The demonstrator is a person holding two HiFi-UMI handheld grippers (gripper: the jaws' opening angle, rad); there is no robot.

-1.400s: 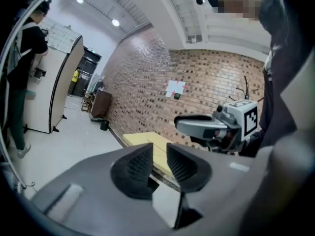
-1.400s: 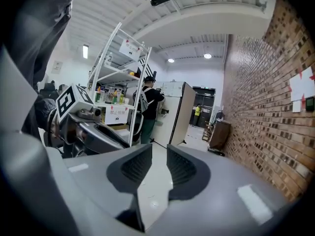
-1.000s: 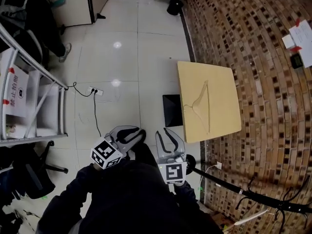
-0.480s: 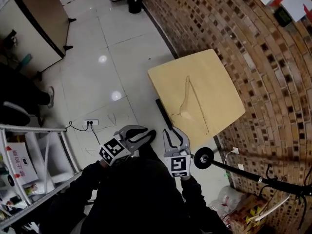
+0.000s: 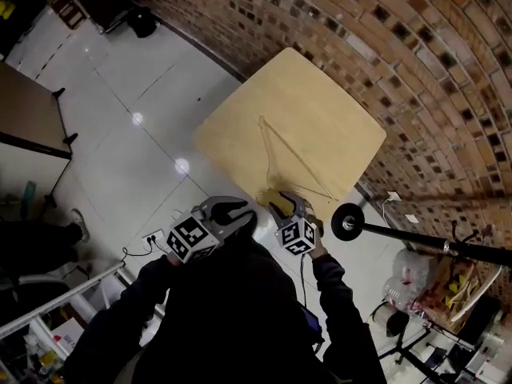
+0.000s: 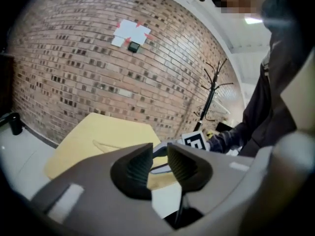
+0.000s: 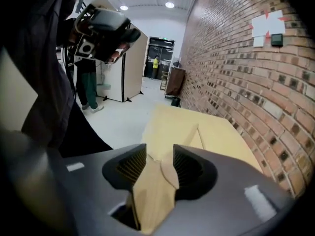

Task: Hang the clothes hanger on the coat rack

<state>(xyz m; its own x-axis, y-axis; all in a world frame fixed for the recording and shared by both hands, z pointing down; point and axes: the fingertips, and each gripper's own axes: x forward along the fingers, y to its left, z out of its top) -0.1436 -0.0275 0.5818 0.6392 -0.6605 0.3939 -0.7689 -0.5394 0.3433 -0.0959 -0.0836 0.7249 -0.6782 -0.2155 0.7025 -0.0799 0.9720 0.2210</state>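
Right claw (image 7: 160,162) just opening, apparently empty, left claw (image 6: 159,162) narrowly parted, empty

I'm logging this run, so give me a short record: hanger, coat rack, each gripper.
hanger: flat on the wooden table, not held
coat rack: beside the table, by the brick wall
right gripper: jaws have just been opening, nothing gripped, over the table's near edge
left gripper: jaws slightly apart, empty, short of the table
task: hanger not yet picked up
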